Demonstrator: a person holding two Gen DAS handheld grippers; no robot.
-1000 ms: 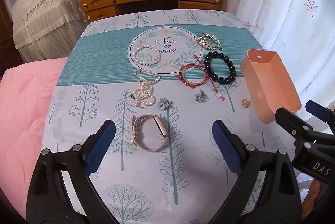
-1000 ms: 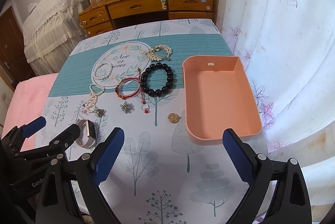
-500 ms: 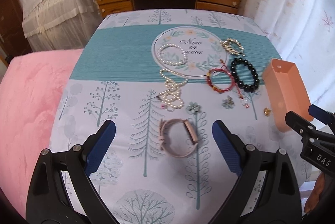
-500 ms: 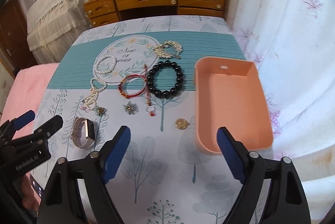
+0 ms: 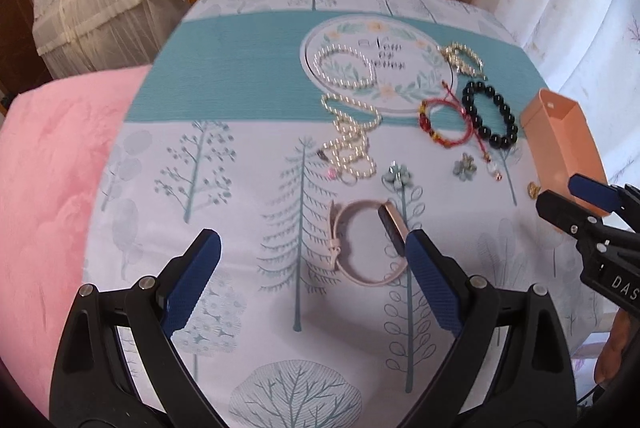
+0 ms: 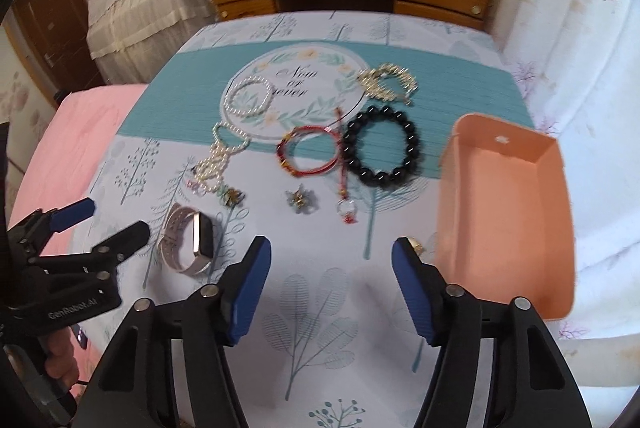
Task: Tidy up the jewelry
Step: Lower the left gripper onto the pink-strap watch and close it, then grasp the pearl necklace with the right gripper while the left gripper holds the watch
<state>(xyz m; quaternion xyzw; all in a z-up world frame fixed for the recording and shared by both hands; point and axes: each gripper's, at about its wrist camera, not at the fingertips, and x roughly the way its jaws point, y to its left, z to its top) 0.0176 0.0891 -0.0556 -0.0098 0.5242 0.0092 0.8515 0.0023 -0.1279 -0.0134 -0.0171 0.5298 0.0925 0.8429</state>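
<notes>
My left hand-held gripper (image 5: 312, 268) jaws apart, empty; pink-strapped wristwatch (image 5: 366, 242) at its 1 o'clock, touching right pad. Right hand-held gripper (image 6: 332, 278) closing on nothing. Risk: small gold charm (image 6: 416, 247) beside right pad gets nudged against peach plastic tray (image 6: 508, 212).

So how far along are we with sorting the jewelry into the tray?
Nothing looks done: the peach tray is empty. Neither gripper holds anything; the left gripper is open near the pink watch, and the right gripper is closing on nothing. Left: the watch, black bead bracelet, red bracelet, pearls and the small pieces.
</notes>
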